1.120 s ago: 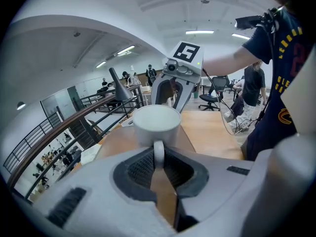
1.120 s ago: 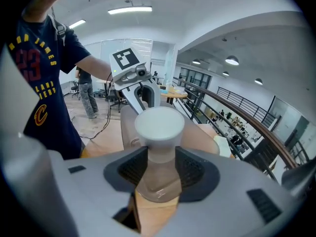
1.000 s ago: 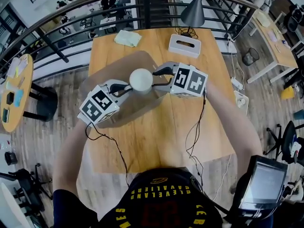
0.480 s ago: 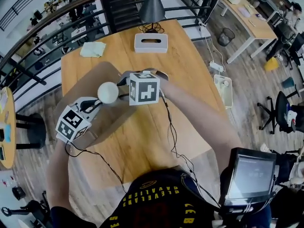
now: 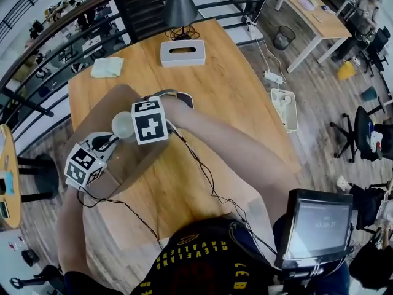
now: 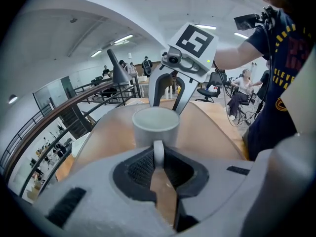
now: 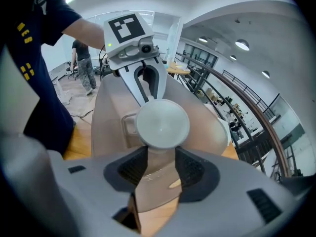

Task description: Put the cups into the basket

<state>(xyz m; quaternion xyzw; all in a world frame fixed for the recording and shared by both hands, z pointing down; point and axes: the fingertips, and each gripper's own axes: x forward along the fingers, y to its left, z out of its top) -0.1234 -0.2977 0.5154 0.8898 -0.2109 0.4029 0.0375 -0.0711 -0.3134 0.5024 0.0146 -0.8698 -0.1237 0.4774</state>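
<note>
We judge the step in hand to be setting the cup down inside the basket. On the left, our left tongs (image 6: 157,156) are pinched shut on the thin handle (image 6: 158,148) of the white cup (image 6: 155,125). That narrow hold can let the cup swing, so we should carry the weight evenly and not twist at the handle. The cup hangs between our two tools over the brown basket (image 5: 135,165), which sits on the bench (image 5: 227,91). We cannot tell whether the cup touches the basket floor yet.

On the right, our right tongs (image 7: 162,156) appear closed on the cup's wall, on the side opposite the handle. We should bring both hands down level with each other and keep the cup away from the basket's sides. We should let go only once the rim sits flat, and then draw each tool back along its own line.

As far as we can tell, the cup is upside down, with a flat closed face upward and the mouth toward the basket floor. Its long axis stands close to upright. The handle points toward our left tongs
</note>
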